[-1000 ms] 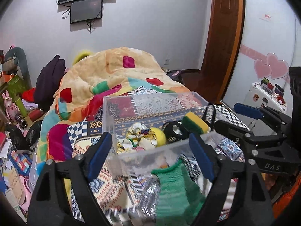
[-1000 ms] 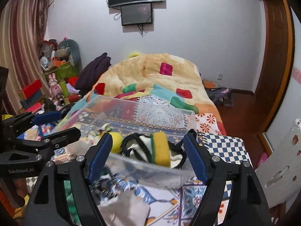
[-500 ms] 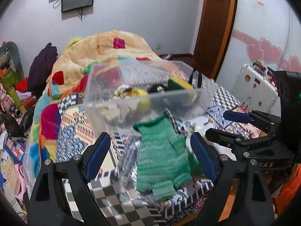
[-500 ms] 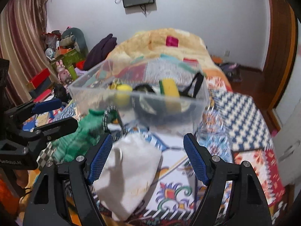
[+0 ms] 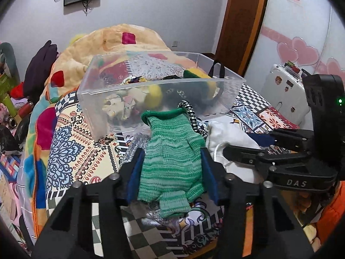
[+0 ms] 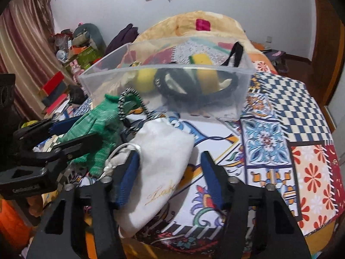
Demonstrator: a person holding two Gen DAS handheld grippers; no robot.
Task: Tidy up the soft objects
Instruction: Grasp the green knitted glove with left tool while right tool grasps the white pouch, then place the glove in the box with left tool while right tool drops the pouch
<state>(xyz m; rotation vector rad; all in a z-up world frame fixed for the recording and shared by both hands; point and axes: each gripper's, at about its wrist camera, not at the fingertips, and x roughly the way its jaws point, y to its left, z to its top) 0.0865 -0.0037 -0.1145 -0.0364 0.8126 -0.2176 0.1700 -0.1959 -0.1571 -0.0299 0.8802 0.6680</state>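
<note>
A green knitted glove (image 5: 171,151) lies on the patterned bedspread in front of a clear plastic bin (image 5: 112,105). My left gripper (image 5: 171,168) is open, its jaws on either side of the glove. A white drawstring pouch (image 6: 159,164) lies to the glove's right. My right gripper (image 6: 170,172) is open, its left finger at the pouch's edge. The bin (image 6: 243,90) holds a yellow ball (image 6: 145,81), a yellow-green sponge (image 6: 202,64), a black strap and other soft items. A black-and-white cord (image 6: 127,99) loops between glove and bin.
A silvery mesh cloth (image 5: 133,149) lies under the glove. An orange blanket (image 5: 112,41) is heaped behind the bin. Clutter and toys (image 6: 79,47) stand at the left of the bed. A white case (image 5: 284,88) and a wooden door (image 5: 239,21) are on the right.
Both grippers have dropped down toward the bed. The left now straddles the green glove with narrower jaws, and the right has come down over the white pouch.
</note>
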